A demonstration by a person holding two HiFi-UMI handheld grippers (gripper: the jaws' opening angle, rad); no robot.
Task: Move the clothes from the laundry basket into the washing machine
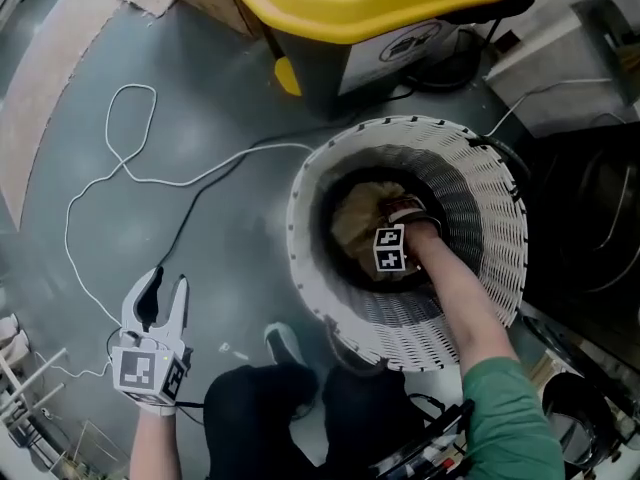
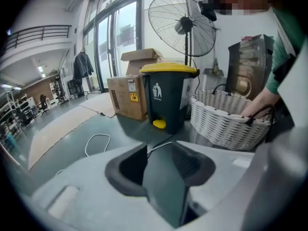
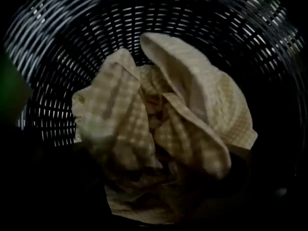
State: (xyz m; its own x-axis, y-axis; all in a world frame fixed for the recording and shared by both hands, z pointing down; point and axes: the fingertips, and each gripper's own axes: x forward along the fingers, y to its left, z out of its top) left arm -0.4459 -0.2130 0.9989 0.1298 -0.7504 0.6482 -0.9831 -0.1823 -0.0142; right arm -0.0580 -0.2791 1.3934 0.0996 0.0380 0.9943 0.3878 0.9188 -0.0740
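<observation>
The white wicker laundry basket stands on the grey floor, and a crumpled beige checked cloth lies at its bottom. My right gripper reaches straight down inside the basket, just above the cloth. In the right gripper view the cloth fills the middle against the basket's dark wall; the jaws show only as dark shapes spread wide at the lower corners, not pressing it. My left gripper hangs low over the floor left of the basket, open with nothing in it. The dark washing machine stands right of the basket.
A grey bin with a yellow lid stands behind the basket, with a cardboard box beside it. A white cable loops over the floor between my left gripper and the basket. A standing fan rises behind the bin. The person's shoe is close to the basket's near side.
</observation>
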